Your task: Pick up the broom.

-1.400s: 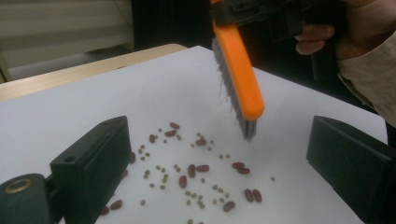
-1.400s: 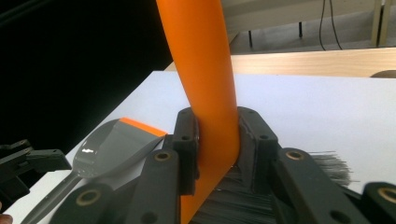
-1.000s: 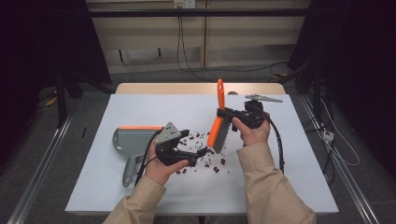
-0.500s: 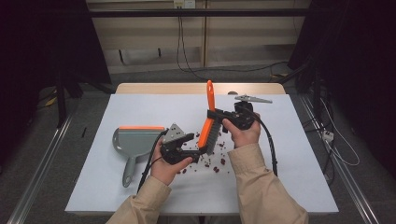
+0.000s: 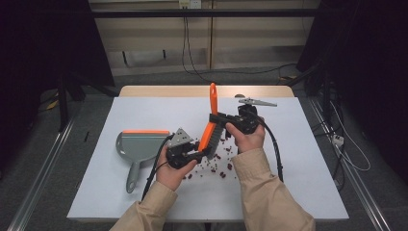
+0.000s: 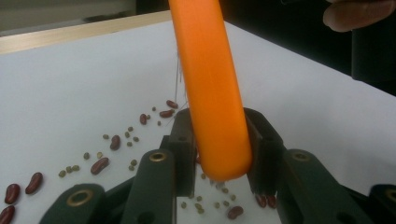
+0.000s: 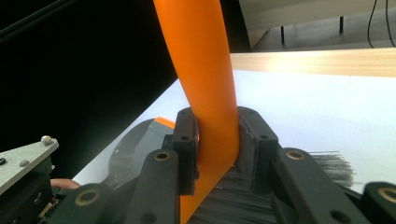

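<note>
Left tool (image 5: 199,155) has just closed on the orange brush (image 5: 210,126); right tool (image 5: 220,119) still clamps it.

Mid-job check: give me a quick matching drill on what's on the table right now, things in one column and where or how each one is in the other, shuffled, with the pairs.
Things:
1. brush
2. dustpan
3. beans
4. left gripper

Place or state:
A. scattered loose on the white table
B. lying flat at the left, untouched
C. jaws have just closed on the brush's lower end
D. tilted, orange handle up, held by both grippers

The right gripper clamps the brush higher up.

Pairs: 1-D, 2-B, 3-A, 4-C
</note>
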Demonstrator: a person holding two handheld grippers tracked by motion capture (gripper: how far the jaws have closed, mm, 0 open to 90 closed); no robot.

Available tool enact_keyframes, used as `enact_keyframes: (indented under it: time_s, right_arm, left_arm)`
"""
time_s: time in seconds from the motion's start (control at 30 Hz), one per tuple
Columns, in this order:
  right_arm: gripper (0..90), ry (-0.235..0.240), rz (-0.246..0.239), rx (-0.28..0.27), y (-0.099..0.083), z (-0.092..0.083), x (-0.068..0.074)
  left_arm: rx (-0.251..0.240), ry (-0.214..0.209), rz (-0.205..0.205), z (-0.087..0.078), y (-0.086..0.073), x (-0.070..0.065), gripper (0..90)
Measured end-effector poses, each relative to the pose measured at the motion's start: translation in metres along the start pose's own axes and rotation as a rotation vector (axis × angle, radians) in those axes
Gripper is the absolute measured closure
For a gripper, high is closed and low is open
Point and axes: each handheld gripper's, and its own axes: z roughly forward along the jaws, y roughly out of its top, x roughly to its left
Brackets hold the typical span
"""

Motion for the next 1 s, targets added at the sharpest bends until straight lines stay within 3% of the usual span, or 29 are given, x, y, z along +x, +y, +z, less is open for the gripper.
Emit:
enact_keyframes:
  time_s: [0.3, 0.5, 0.8, 1.0]
  right_arm:
    - [70.2, 0.026, 0.034, -0.010, -0.002, 0.000, -0.001]
    - [64.3, 0.002, 0.003, 0.004, -0.004, 0.004, 0.000]
    - [43.7, -0.024, -0.004, 0.003, -0.004, 0.009, 0.005]
    - [30.1, -0.051, -0.014, 0.015, -0.006, 0.010, 0.007]
  left_arm:
    - [0.021, 0.078, -0.006, -0.007, 0.001, 0.000, 70.7]
    - [0.017, 0.125, 0.022, -0.011, 0.002, -0.001, 71.2]
    - [-0.005, 0.161, 0.040, -0.015, 0.002, 0.000, 71.2]
    - [-0.014, 0.182, 0.028, -0.017, 0.001, 0.003, 71.2]
